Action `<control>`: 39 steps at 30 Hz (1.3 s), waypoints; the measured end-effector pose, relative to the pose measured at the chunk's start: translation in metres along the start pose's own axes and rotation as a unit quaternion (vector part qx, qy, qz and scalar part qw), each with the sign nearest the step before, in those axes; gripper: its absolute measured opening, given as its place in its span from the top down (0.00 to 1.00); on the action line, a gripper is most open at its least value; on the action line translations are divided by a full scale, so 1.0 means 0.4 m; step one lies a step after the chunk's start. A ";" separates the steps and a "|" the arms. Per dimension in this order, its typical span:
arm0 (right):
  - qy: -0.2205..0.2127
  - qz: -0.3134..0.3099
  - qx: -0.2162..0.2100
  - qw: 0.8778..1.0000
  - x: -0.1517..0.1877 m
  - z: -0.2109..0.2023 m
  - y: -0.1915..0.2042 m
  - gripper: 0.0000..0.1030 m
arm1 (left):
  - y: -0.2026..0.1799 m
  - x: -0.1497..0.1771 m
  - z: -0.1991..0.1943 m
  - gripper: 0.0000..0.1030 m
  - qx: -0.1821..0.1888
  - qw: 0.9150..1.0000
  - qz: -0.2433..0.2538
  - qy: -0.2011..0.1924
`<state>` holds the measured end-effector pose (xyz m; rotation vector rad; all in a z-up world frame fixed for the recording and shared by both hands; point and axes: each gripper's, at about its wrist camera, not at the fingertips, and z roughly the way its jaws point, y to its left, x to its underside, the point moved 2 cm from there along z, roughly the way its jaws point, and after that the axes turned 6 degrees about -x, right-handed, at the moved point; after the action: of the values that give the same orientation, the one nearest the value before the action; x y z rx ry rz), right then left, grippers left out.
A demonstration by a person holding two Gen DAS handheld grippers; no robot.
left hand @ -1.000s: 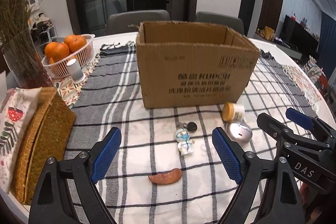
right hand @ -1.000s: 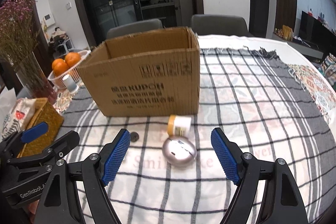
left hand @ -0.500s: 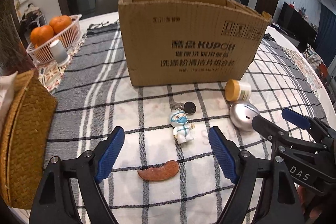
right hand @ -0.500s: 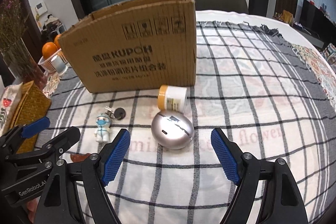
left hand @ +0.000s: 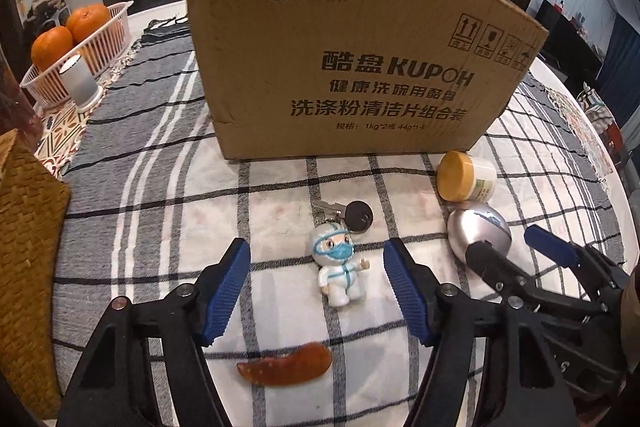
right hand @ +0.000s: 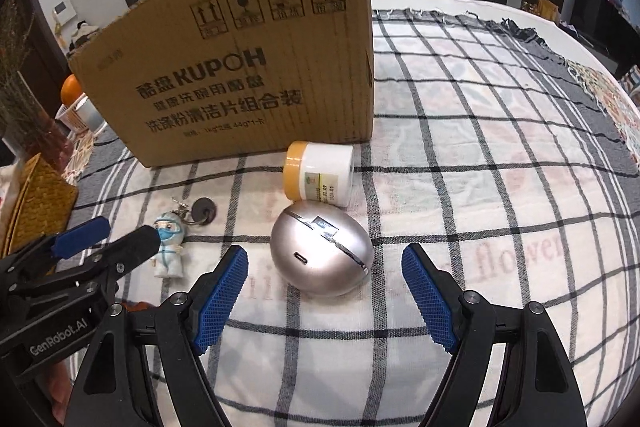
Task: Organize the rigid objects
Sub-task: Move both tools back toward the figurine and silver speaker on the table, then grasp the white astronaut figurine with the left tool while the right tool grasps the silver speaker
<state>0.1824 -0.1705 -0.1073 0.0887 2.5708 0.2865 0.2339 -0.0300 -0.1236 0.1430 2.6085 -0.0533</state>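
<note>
Small figurine keychain (left hand: pixel 339 269), white suit and blue mask, lies on the checked cloth (left hand: pixel 280 195) in front of the cardboard box (left hand: pixel 352 67). Its black key fob (left hand: pixel 359 215) and key sit just behind its head. Left gripper (left hand: pixel 316 285) hangs over it, tilted down; the blue fingers (left hand: pixel 226 291) flank the figurine on both sides without touching it. These jaws have just been closing in and now stand at a middling gap, figurine between them but not pressed.

Silver egg-shaped case (right hand: pixel 322 251) lies to the right of the figurine, seam and a small port facing up. Right gripper (right hand: pixel 324 295) is over it; its fingers (right hand: pixel 428 297) are spread wide, wider than the egg, apart from it on each side.

White jar with yellow lid (right hand: pixel 318 175) lies on its side just behind the egg, near the box's front right corner; whether jar and egg touch cannot be told. Orange-brown curved piece (left hand: pixel 285 369) lies on the cloth, nearest the left camera.

Box stands upright, printed face toward the grippers. At the left edge of the worktop: woven basket (left hand: pixel 28 239), white wire basket (left hand: pixel 96 43) holding oranges (left hand: pixel 52 47), small pale cylinder (left hand: pixel 78 79) in front of it.
</note>
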 end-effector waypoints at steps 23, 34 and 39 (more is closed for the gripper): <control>0.010 -0.002 0.001 1.000 -0.003 0.065 -0.015 0.26 | -0.021 -0.008 0.097 0.68 -0.005 0.999 -0.004 0.042; 0.004 -0.008 -0.007 1.000 0.006 0.051 -0.007 0.41 | -0.023 0.019 0.052 0.74 0.012 1.000 0.005 0.025; -0.010 -0.005 -0.008 1.000 0.004 0.020 -0.005 0.41 | -0.018 0.022 0.016 0.74 0.019 1.000 0.006 0.005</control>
<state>0.1851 -0.1707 -0.1151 0.0736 2.5490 0.3002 0.2288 -0.0370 -0.1336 0.1731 2.6172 -0.0969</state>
